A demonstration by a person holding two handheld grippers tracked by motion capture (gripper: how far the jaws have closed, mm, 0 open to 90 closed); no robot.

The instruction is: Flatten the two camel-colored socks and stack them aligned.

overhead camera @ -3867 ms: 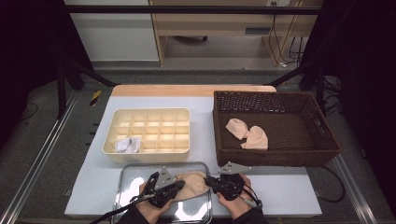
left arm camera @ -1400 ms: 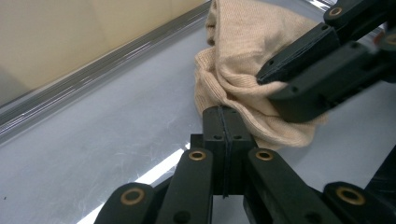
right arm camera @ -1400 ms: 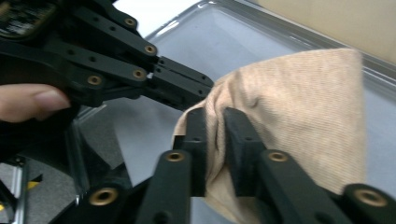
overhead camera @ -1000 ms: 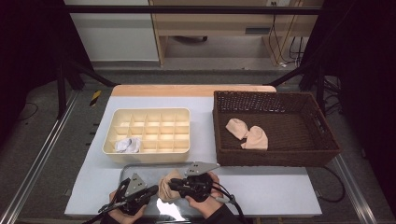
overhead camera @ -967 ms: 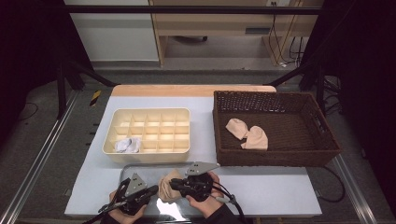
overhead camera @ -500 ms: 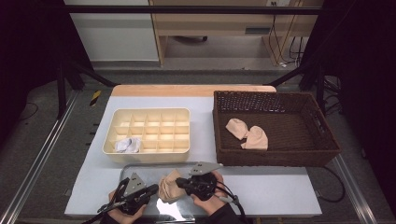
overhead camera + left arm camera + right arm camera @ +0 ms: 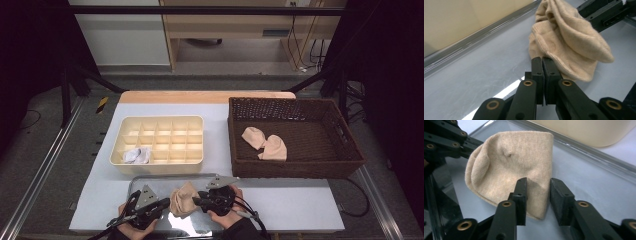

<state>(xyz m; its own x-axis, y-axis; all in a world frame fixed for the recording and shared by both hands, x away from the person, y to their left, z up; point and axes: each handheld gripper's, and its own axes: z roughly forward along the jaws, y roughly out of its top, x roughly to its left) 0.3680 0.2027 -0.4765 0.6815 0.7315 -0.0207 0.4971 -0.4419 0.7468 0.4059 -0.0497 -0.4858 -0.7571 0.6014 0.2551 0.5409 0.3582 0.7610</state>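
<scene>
Beige sock (image 7: 183, 199) lies bunched on the steel tray (image 7: 150, 181), its edge pinched in the left gripper (image 7: 542, 62). The right gripper (image 7: 537, 187) has just been opening, its jaws straddling the sock's edge without pressing, likely regripping for a fold.

metal tray (image 7: 150, 181): far rim hemmed by compartment box (image 7: 158, 144) and wicker basket (image 7: 295, 137). open table (image 7: 300, 207) to its right.

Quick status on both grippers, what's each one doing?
Left gripper: shut on the beige sock edge.
Right gripper: jaws just been opening, sock edge between them, not pressed.
</scene>
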